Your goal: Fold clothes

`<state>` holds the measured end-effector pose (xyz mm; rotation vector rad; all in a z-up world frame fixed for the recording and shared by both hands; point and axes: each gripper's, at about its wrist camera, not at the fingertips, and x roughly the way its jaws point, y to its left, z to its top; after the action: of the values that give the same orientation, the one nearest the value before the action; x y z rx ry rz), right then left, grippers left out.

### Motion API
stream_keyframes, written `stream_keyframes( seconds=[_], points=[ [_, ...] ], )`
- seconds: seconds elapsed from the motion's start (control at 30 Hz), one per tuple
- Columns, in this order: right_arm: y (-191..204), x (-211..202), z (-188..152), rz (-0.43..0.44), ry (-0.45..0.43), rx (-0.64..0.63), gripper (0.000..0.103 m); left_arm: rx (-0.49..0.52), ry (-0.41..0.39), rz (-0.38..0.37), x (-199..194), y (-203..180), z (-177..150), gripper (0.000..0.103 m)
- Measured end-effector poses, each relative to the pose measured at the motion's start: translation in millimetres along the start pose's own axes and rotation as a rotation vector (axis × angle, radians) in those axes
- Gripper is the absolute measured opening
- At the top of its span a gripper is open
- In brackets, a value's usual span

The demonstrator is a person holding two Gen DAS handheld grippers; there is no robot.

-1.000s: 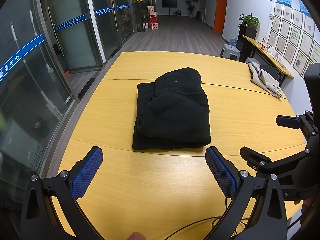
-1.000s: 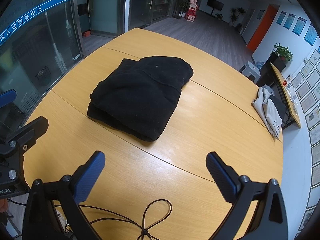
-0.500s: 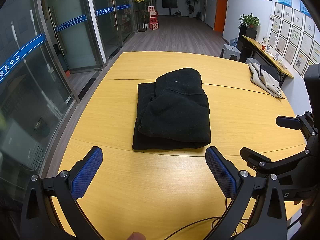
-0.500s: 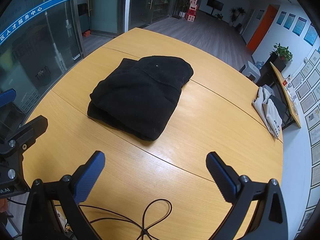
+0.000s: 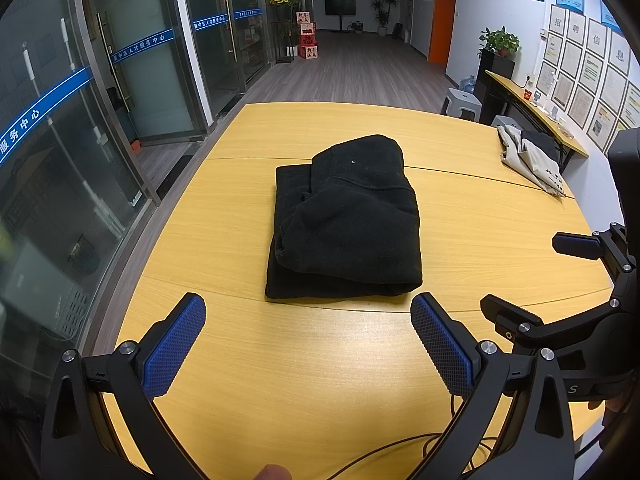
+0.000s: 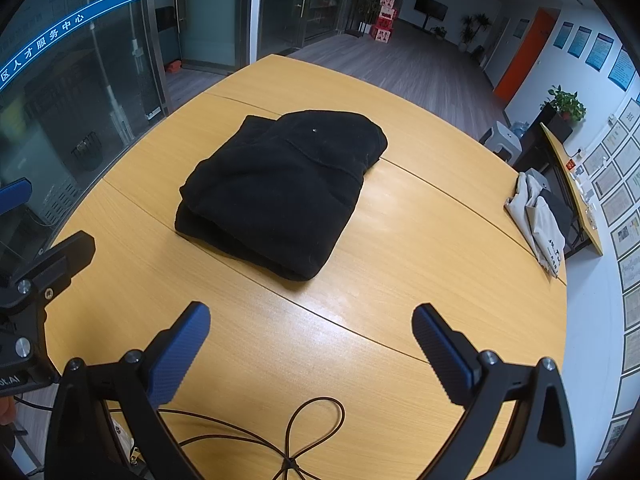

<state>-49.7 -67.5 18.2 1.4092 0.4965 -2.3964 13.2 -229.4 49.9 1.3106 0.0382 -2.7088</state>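
folded garment (image 5: pixel 346 220) mid-table (image 5: pixel 480 240), clothes pile (image 5: pixel 532 160) far right

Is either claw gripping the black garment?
No: the folded black garment lies alone on the table, beyond both open claws.

— What does the left wrist view cut off?
— The right tool (image 5: pixel 520 280) runs out past the right edge, so only part of its frame shows. A fingertip (image 5: pixel 273 473) barely pokes in at the bottom edge.

— And the right wrist view?
— The left tool (image 6: pixel 44 220) is clipped by the left edge. The cable (image 6: pixel 304 436) on the table (image 6: pixel 440 280) leaves at the bottom.

— Anything unreadable?
— The framed papers (image 5: pixel 580 80) on the wall are too small to read. The light garment (image 6: pixel 540 220) hangs over the table's far edge, its lower part hidden. The folded black garment (image 5: pixel 344 220) conceals its own under layers.
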Motion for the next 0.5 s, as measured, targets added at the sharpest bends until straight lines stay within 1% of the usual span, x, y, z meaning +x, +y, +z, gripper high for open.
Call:
stream_keyframes(
  seconds=[0.5],
  points=[
    [-0.6, -0.7, 0.6, -0.003, -0.002, -0.001, 0.103, 0.002, -0.002, 0.000, 0.5, 0.5, -1.1, 0.103]
  ],
)
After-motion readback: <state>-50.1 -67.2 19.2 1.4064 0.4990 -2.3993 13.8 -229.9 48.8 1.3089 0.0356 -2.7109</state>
